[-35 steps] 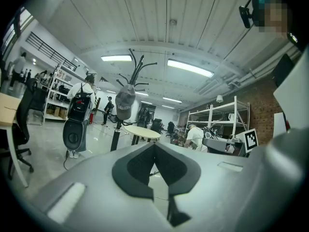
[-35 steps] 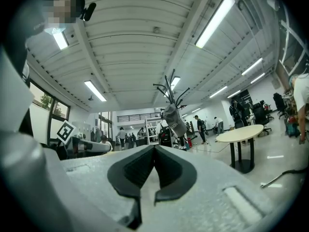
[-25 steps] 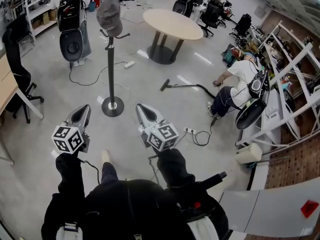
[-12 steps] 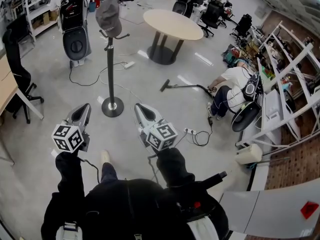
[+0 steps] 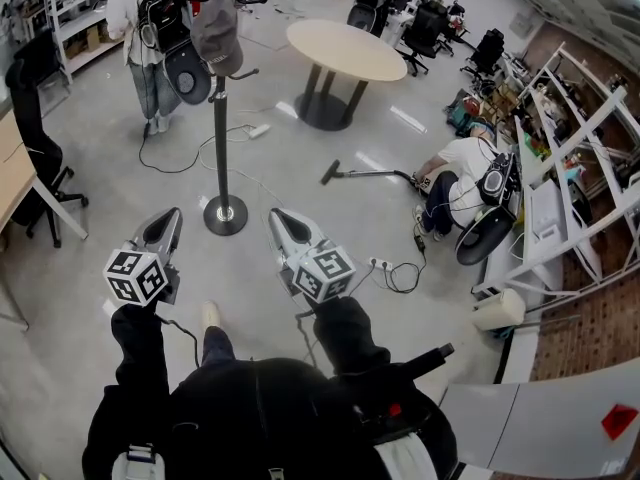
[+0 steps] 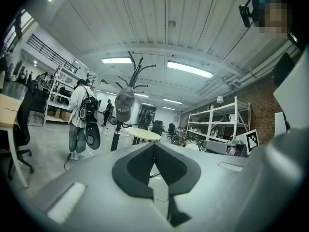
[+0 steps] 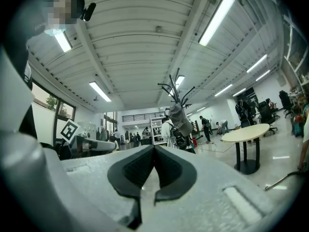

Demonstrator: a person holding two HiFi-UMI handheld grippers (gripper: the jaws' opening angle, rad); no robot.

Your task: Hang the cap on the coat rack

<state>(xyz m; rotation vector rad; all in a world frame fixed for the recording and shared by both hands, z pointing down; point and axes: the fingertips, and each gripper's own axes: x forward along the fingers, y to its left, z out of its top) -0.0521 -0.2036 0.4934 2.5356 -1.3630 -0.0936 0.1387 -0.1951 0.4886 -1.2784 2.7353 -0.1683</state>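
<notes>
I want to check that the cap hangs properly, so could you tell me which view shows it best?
The left gripper view: the cap shows whole, side-on, on the coat rack. The head view has it from above at the frame's top; the right gripper view shows it tilted, with a person behind.

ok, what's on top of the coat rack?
A grey cap hangs over the top of the coat rack. The hook carrying it is covered by the cap; other prongs are bare.
</notes>
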